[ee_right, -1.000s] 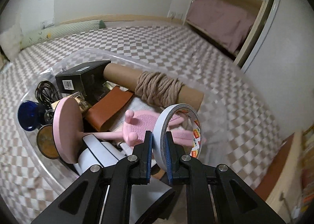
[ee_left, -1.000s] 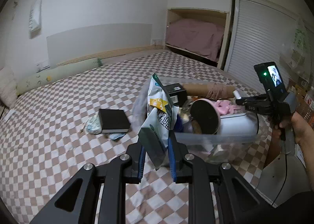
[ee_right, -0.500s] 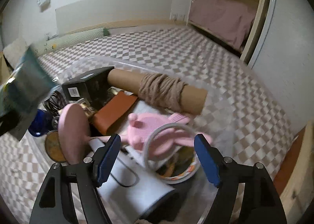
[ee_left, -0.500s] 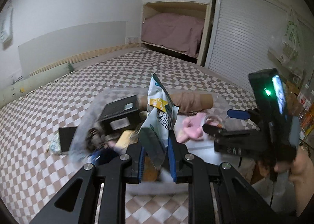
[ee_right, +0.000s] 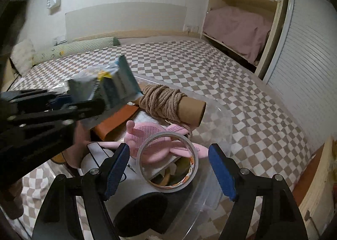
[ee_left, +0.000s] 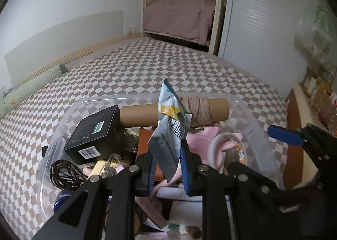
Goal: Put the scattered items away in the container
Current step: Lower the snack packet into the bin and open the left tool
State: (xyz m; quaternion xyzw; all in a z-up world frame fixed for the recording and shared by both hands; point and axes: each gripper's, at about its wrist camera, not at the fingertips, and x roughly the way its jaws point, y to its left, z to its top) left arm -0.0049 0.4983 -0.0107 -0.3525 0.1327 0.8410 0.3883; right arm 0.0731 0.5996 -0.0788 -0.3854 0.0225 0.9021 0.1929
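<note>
Left gripper (ee_left: 167, 173): jaws clamped on a snack packet (ee_left: 169, 128), gripped by its lower edge, the packet standing up above the fingers. It hangs over the open top of the clear plastic container (ee_left: 63, 113), above the middle of the load and not yet resting on anything.

Right gripper (ee_right: 169, 168): jaws spread wide, holding nothing. It sits over the near right part of the container. Directly between and below its fingers lies a roll of clear tape (ee_right: 167, 162), loose and tilted, resting on a pink silicone brush (ee_right: 151, 141) and a white cylindrical object (ee_right: 134, 185).

Further into the container: a brown leather case (ee_right: 114, 121), a black box (ee_left: 92, 134) with barcode labels, a coil of black cable (ee_left: 63, 173), and at the far wall a cardboard tube (ee_left: 139, 117) wound with rope (ee_left: 199, 111). The container is well filled and stands on a checked bedspread (ee_left: 147, 67). A small dark item shows on the bedspread just outside the left wall, partly hidden by the container; I cannot identify it.

Judgement: the step in hand is depositing the packet. The next move calls for lowering it toward a gap, likely over the leather case, then parting the left jaws. The right gripper should stay clear of the drop path.
</note>
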